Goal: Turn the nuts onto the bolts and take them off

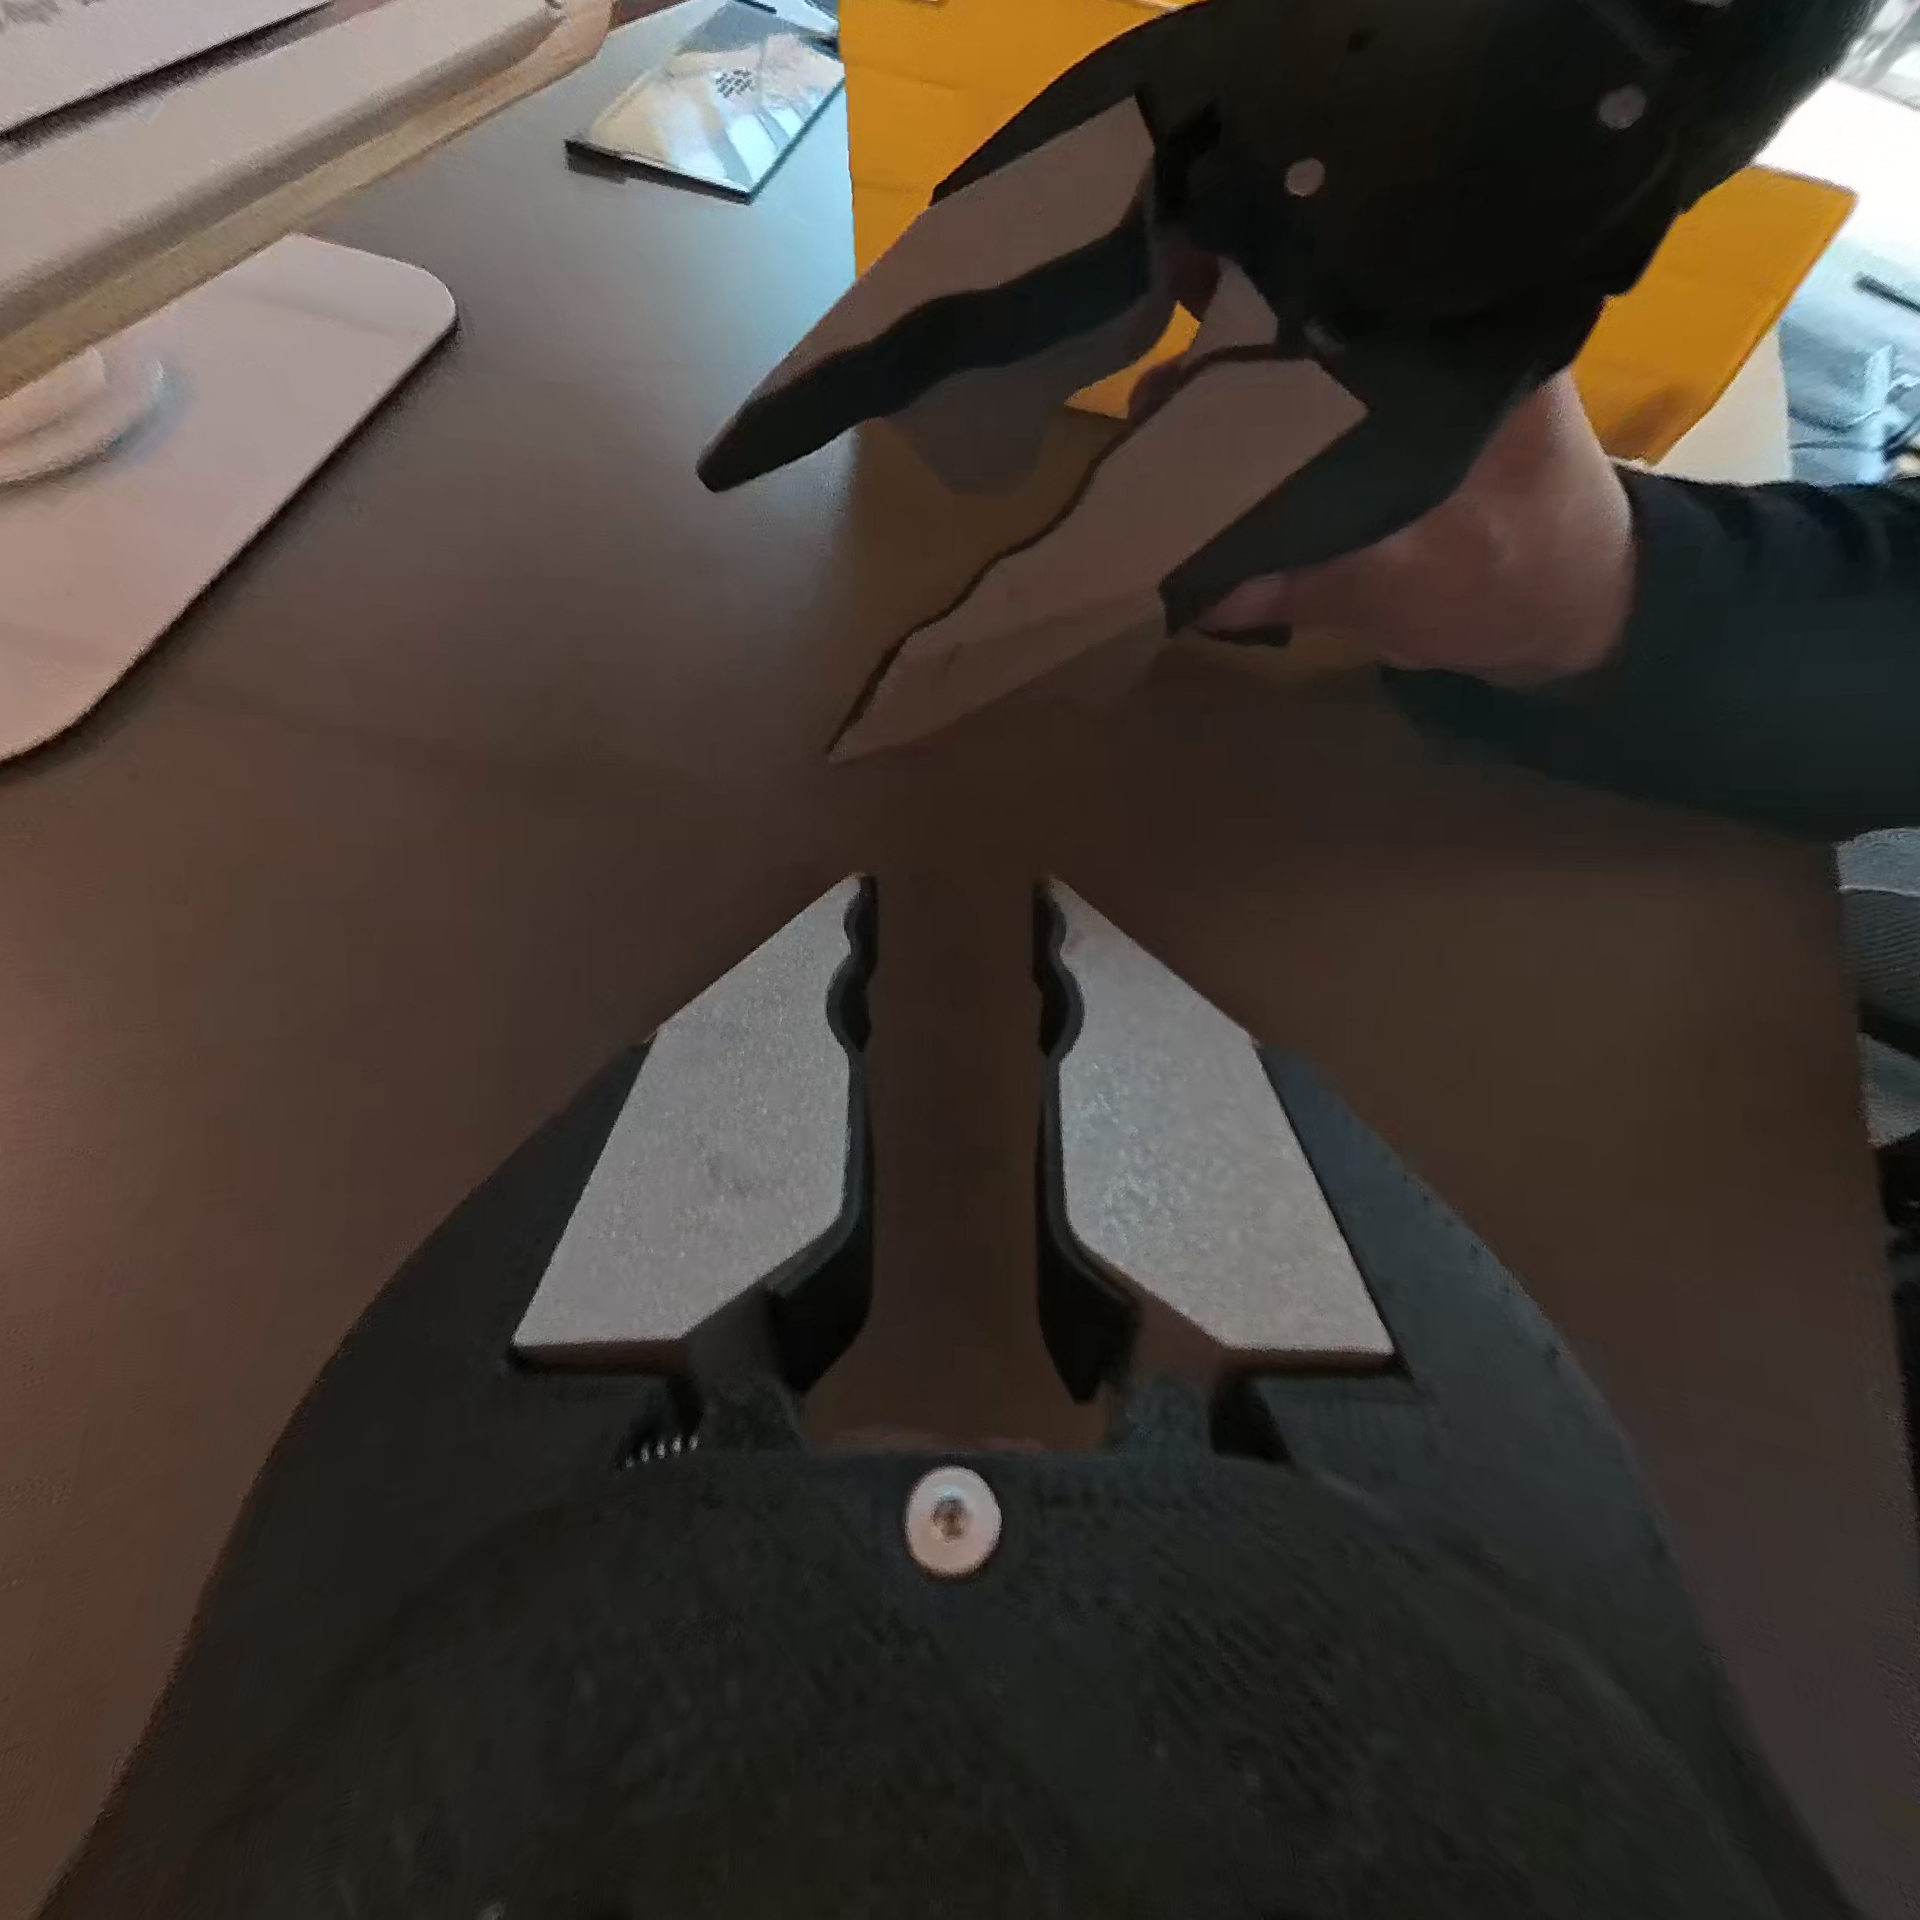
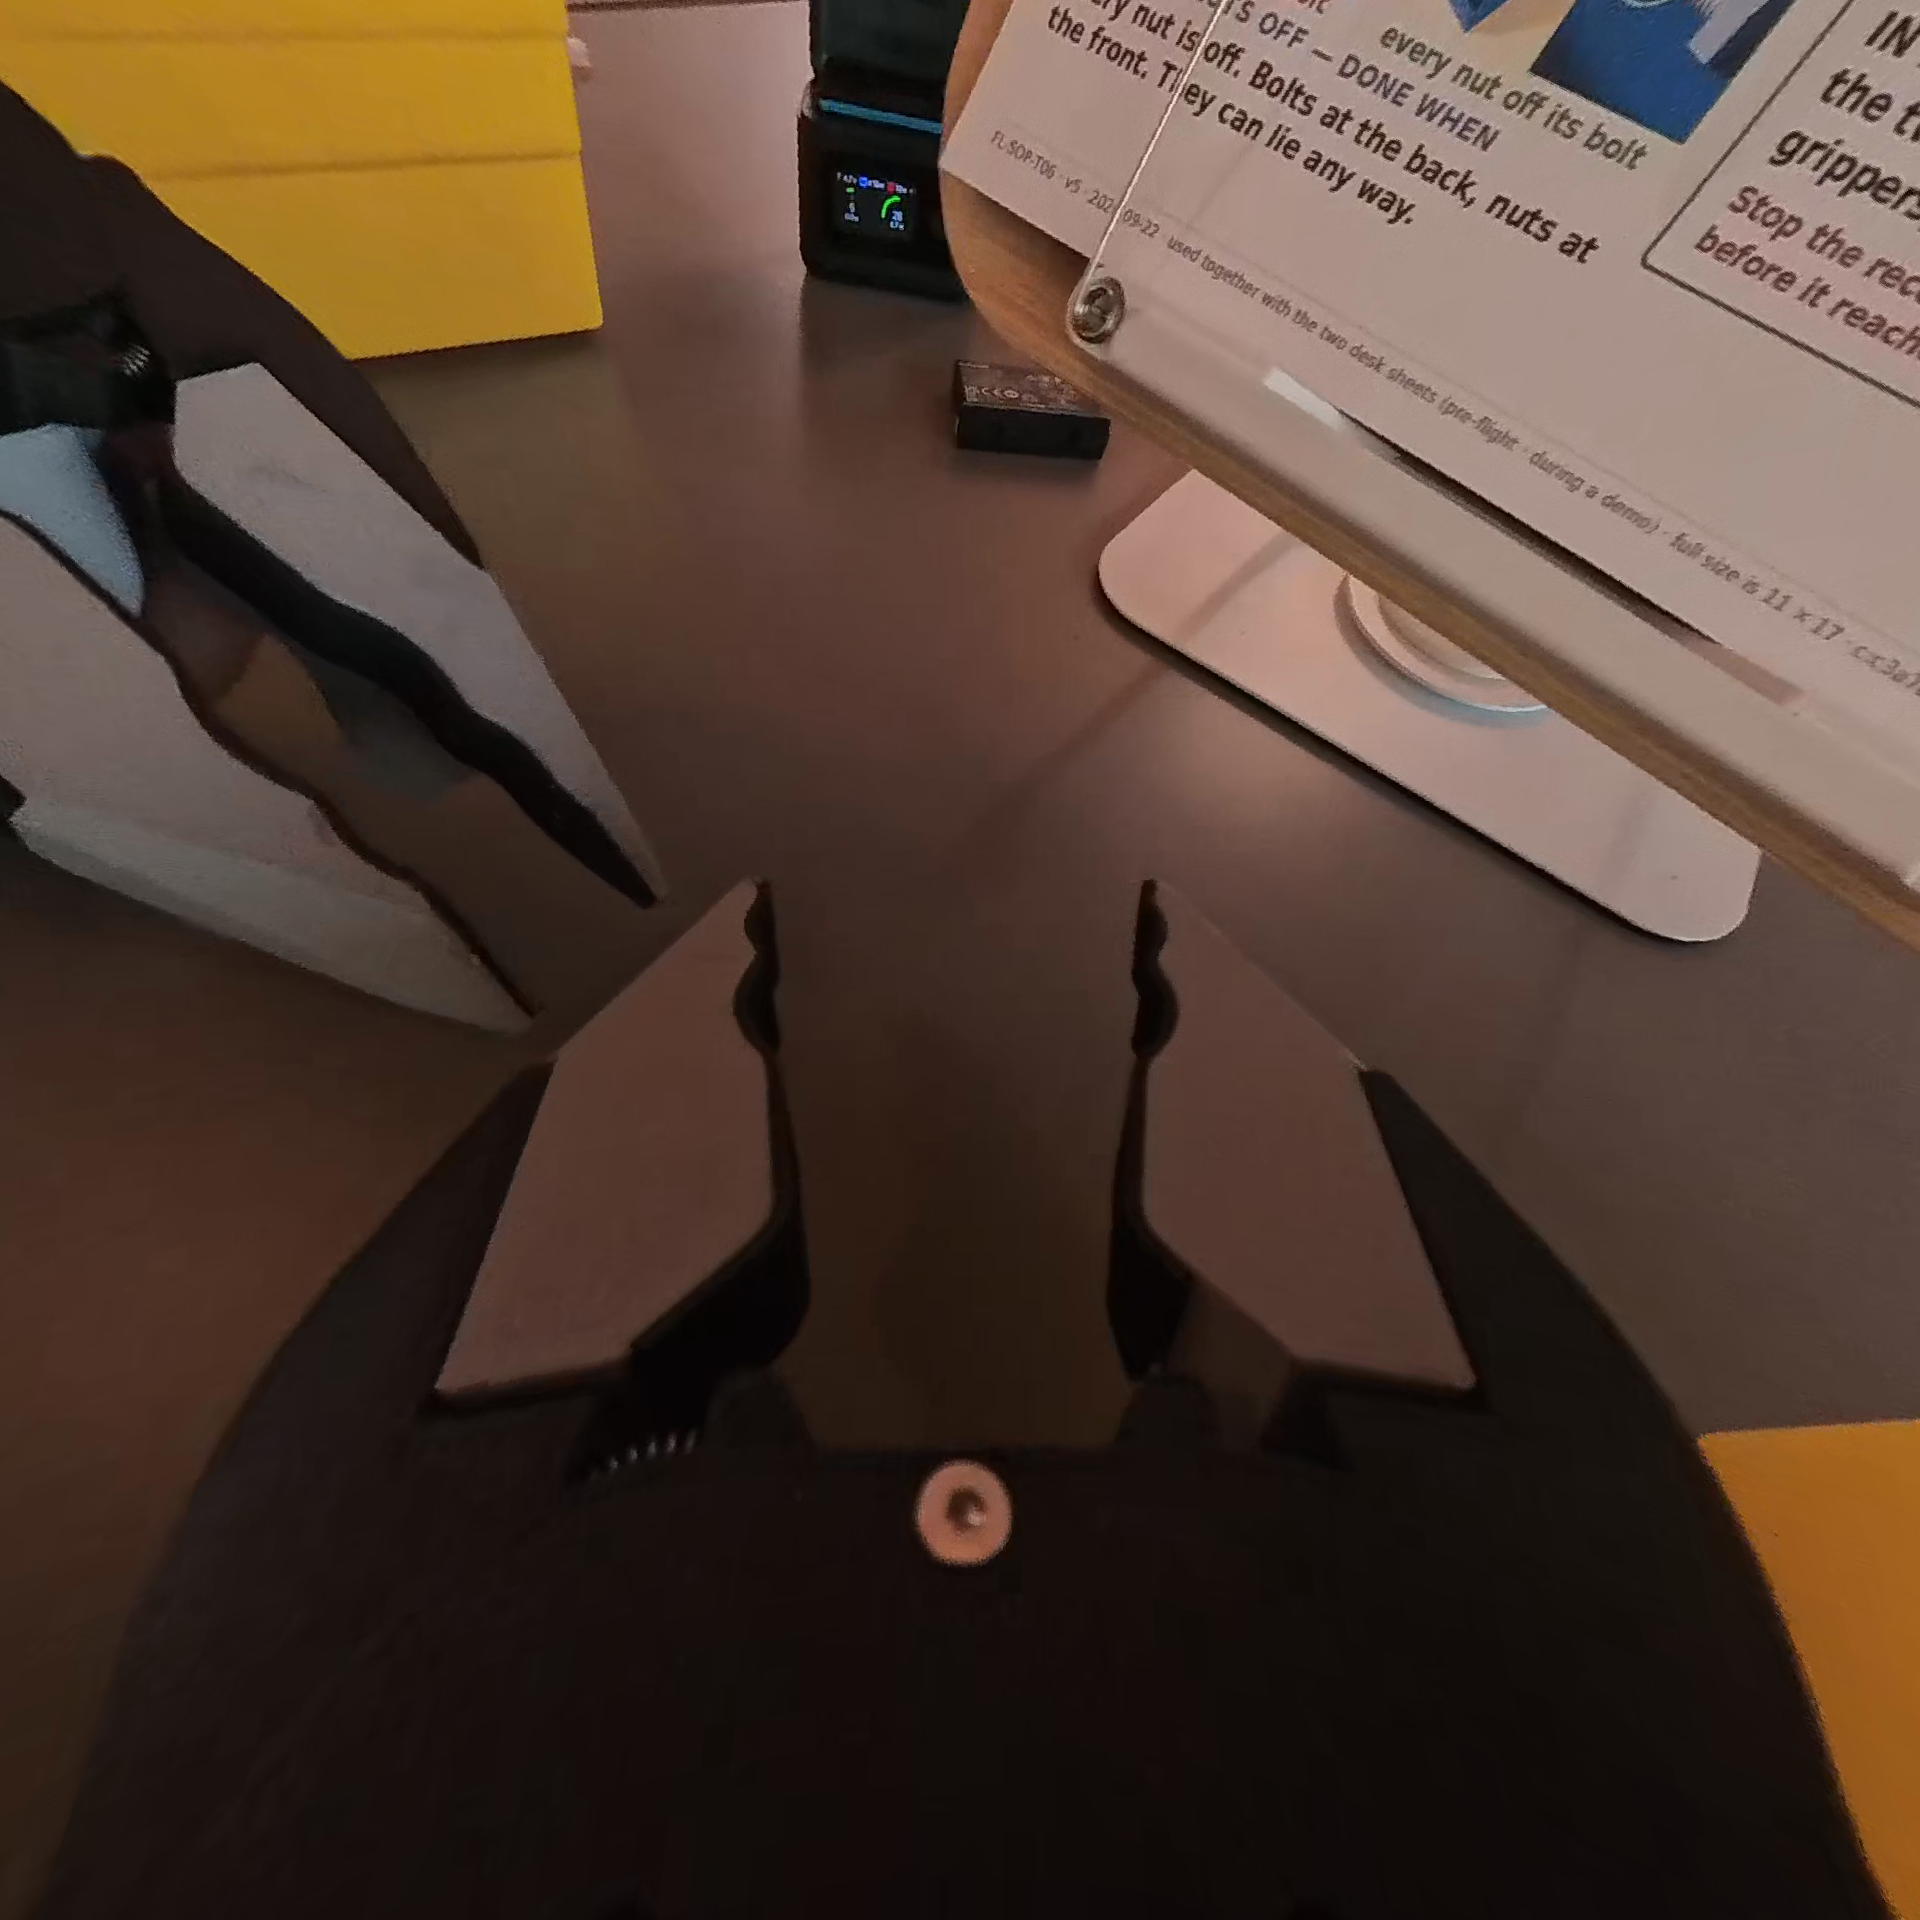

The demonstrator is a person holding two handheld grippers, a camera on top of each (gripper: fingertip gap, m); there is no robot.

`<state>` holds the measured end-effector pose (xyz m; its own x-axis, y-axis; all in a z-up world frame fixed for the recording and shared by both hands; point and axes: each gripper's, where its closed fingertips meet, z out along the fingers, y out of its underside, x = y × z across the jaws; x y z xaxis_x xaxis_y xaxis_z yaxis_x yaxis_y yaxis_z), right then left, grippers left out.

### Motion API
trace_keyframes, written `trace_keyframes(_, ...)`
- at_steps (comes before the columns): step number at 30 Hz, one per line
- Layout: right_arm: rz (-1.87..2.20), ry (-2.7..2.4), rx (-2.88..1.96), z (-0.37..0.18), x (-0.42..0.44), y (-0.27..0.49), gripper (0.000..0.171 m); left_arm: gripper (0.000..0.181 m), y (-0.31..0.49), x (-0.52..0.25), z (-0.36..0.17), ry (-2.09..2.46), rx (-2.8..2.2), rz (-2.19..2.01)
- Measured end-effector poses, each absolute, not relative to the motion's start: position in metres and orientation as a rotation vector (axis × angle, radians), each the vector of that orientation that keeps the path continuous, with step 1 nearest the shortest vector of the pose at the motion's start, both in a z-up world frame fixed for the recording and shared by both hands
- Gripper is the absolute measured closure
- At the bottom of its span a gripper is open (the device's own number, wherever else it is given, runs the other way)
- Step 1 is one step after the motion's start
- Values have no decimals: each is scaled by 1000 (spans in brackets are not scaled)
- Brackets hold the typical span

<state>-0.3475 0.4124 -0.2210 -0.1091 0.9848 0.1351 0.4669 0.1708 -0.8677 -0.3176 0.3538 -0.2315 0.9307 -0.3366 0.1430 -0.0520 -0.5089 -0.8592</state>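
Note:
No nut or bolt shows in either view. In the left wrist view my left gripper [image 1: 956, 894] hangs over the bare dark brown table [image 1: 468, 831], its jaws a little apart with nothing between them. My right gripper [image 1: 779, 613] faces it from the upper right, open and empty, with a hand [image 1: 1455, 582] in a dark sleeve behind it. In the right wrist view my right gripper [image 2: 951, 904] is wide open and empty above the table [image 2: 935, 675]. The left gripper [image 2: 582, 956] shows at the left edge there.
A tilted board with a printed sheet [image 2: 1507, 260] on a white stand base [image 2: 1403, 748] fills the upper right; the base also shows in the left wrist view [image 1: 260, 364]. A yellow box [image 2: 364, 177], a small black device with a lit screen [image 2: 873, 208] and a small black block [image 2: 1029, 410] stand behind.

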Motion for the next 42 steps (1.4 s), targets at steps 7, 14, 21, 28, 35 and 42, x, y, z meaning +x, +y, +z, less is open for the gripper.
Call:
trace_keyframes(7,791,-1552,-1516,-226,-340,447,77,151,353,-324,-226,206,-2062,-234)
trace_keyframes(14,791,-1500,-1541,-223,-336,456,71,149,308,-316,-179,193,-2106,-278)
trace_keyframes(21,785,-1505,-1536,-222,-339,452,71,119,272,-420,-107,65,-2232,-3)
trace_keyframes(28,820,-1505,-1522,-218,-339,444,72,110,240,-542,-108,-232,-2369,103)
trace_keyframes(35,811,-1547,-1478,-219,-342,434,77,133,225,-607,-141,-373,-2504,140)
trace_keyframes(42,797,-1576,-1479,-225,-344,432,80,139,215,-625,-198,-337,-2761,62)
